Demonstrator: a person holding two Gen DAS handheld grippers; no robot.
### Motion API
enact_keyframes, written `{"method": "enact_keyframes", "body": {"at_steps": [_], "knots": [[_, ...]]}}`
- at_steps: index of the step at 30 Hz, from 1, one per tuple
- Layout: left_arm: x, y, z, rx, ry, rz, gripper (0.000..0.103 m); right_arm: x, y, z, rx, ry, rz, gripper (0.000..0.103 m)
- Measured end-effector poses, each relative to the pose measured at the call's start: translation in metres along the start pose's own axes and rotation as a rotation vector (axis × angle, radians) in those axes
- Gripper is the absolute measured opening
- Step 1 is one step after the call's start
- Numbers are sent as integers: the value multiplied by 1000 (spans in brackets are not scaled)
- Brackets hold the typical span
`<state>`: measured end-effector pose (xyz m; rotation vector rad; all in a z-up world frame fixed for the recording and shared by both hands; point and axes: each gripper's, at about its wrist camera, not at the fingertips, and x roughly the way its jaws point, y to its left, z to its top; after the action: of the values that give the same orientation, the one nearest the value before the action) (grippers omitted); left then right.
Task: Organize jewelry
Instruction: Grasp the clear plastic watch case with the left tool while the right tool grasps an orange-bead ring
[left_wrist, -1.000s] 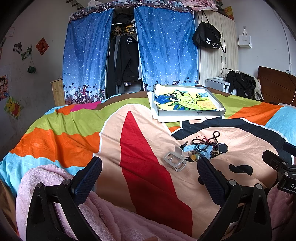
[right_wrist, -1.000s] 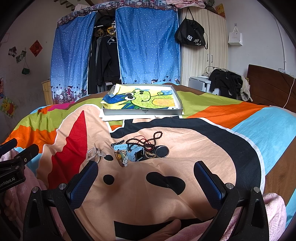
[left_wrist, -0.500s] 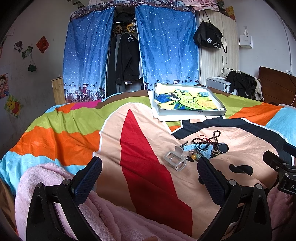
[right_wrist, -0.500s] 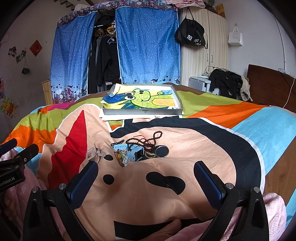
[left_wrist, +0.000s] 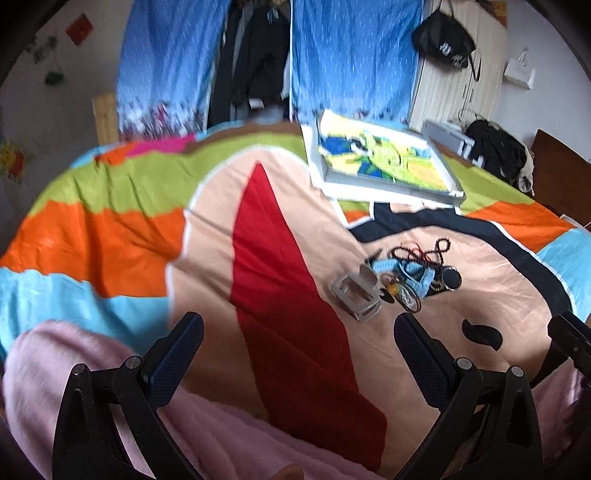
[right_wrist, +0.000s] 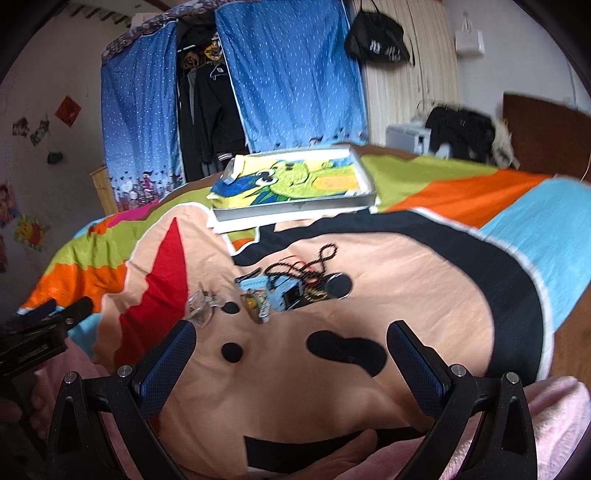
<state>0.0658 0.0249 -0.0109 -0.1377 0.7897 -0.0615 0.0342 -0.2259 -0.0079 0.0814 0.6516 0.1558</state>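
1. Tools on the move: left tool (left_wrist: 295, 332) and right tool (right_wrist: 291, 341), both spread wide and empty, have tipped down toward the bed (left_wrist: 110, 229).
2. Jewelry (right_wrist: 295, 284) lies untouched mid-bed beside a clear case (left_wrist: 354, 295); sorting has not begun.

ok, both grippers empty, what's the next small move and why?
Probably ease the right gripper forward toward the jewelry pile. Its jaws are open and empty, the pile lies ahead untouched on the bedspread, and the left gripper sits nearer the clear box.
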Motion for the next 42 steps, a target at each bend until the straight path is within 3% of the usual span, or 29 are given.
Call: {"method": "enact_keyframes", "body": {"at_steps": [6,13,18,23,28,30,35,42], "knots": [[39,0,29,-18,129,-76,101,20,-10,20,-19,75,18,103],[71,-11,42,46,164,-120,99,65,-29,41,4,216,65,103],[98,-16,39,66,217,-168,76,101,-33,41,8,304,105,100],[116,-19,41,40,261,-238,65,136,-24,31,-11,399,160,79],[133,-22,42,4,310,-280,49,160,-9,19,-70,468,197,66],[140,-22,43,-15,323,-285,41,166,-4,17,-92,484,207,56],[149,-19,47,-65,335,-313,32,180,7,11,-149,498,221,44],[153,-22,51,-63,309,-301,15,191,22,9,-212,460,233,39]]}}
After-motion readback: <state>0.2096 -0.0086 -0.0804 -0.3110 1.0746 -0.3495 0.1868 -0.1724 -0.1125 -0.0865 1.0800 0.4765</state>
